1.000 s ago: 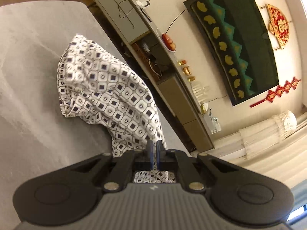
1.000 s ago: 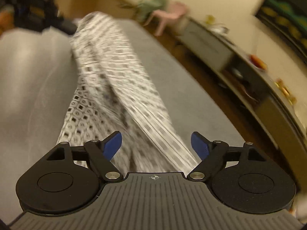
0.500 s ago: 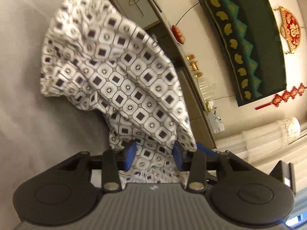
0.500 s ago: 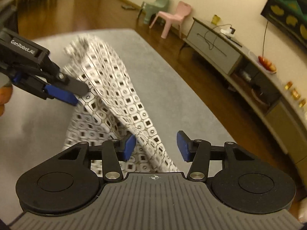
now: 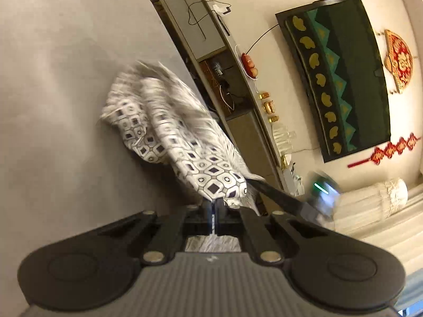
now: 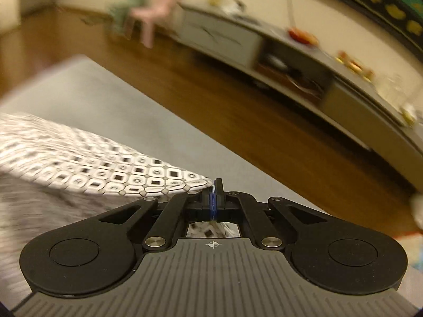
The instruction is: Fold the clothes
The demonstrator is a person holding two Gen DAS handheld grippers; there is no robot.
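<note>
White geometric-print garment (image 5: 169,132) — rumpled; partly lifted off grey table (image 5: 53,79)

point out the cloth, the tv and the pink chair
cloth (image 5: 185,142), left wrist view, middle of its patterned folds
tv (image 5: 341,79), left wrist view, centre of the screen
pink chair (image 6: 154,13), right wrist view, its seat

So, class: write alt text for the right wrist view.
The right gripper, jaws shut, pinches an edge of a black-and-white patterned garment over a grey table. Behind, blurred: wooden floor and a low cabinet.
</note>
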